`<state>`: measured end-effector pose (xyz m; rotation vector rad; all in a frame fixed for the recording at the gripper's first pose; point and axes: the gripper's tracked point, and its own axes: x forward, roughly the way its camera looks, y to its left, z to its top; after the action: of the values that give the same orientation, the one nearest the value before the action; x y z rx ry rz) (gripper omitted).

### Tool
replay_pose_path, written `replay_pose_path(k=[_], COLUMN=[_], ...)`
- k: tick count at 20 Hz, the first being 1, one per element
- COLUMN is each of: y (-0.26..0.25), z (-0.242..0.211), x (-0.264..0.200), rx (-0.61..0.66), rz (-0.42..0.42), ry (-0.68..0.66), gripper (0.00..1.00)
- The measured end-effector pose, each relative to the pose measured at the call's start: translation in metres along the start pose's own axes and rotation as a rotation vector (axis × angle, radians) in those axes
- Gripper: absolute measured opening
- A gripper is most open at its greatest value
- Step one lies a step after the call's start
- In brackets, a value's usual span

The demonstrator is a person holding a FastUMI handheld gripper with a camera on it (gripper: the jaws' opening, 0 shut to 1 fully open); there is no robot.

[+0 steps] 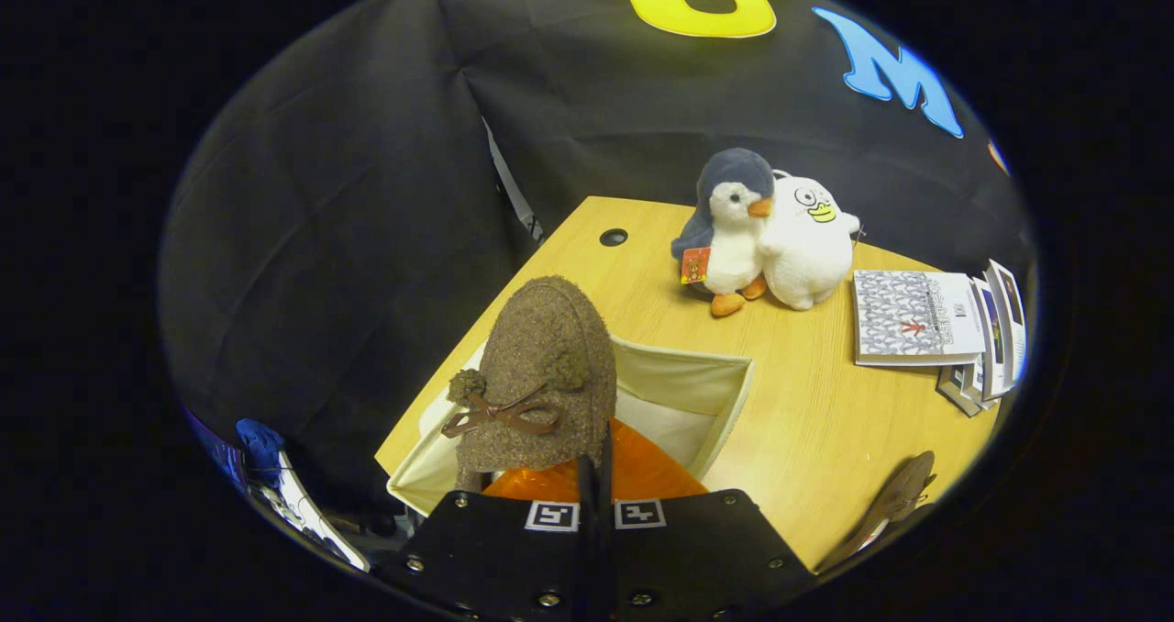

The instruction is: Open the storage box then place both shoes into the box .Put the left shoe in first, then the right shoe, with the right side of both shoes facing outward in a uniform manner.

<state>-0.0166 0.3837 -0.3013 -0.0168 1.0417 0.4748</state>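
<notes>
One worktop (807, 420) filled the middle of the frame; at lower centre stood the open cream storage box (683, 379). Above it hung a brown woolly shoe (541, 365) with bow and pom-poms, likely light, soft, best held by its rim. The gripper (594, 475) was pressed together, apparently pinching the shoe's orange-lined edge. Another shoe (894, 498) lay lower right.

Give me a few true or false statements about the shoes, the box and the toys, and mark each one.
1. The tongs hold a brown shoe above the open storage box. True.
2. The other shoe already lies in the box. False: it lies on the table.
3. Two plush toys stand beyond the box. True.
4. The booklets sit inside the box. False: they lie on the table.
</notes>
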Motion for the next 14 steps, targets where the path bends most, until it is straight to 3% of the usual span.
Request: replay_pose_path(k=[4,5,9,14], y=[-0.002,-0.002,-0.008,-0.029], z=[-0.011,-0.011,0.001,0.044], x=[0.021,0.016,0.000,-0.059], rx=[-0.022,-0.028,-0.051,-0.023], rz=[-0.016,-0.020,-0.037,-0.024], ry=[0.044,0.052,0.008,-0.123], gripper=[0.00,0.04,1.00,1.00])
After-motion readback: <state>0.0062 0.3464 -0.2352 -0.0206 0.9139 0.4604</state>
